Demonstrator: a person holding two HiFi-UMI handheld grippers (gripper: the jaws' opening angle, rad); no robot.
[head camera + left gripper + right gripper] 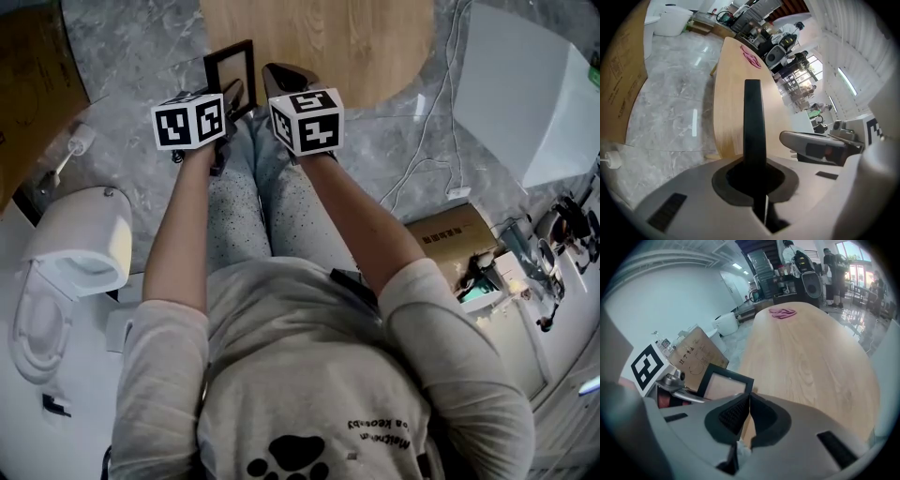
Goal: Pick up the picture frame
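**Head view:** Grips a black picture frame [232, 64] in the left gripper [234, 94], at the near rim of a round wooden table [319, 42] and above the grey marble floor [141, 56]. Holds the right gripper [281, 77] just beside it, the two marker cubes almost side by side. Takes in a cardboard box [33, 75] at far left and a white toilet [84, 239] below it (white cables [427, 141] trail across the floor to the right).

**Left gripper view:** Clamps both jaws of the left gripper [757, 180] on the picture frame [753, 117], seen edge-on as a dark upright bar rising from between them. Looks past it along the table to a pink object [751, 57] near the far end. Catches the right gripper [820, 147] low at right, apart from the frame.

**Right gripper view:** Presses the jaws of the right gripper [749, 411] together with nothing between them, so that they meet in a thin line. Finds the picture frame [723, 383] just to the left, pale panel facing the camera, one corner just above the closed tips; cannot tell whether it touches them. Shows the left gripper [670, 380] at the frame's far side, with the cardboard box beyond and the table's long pale top stretching away to the pink object.
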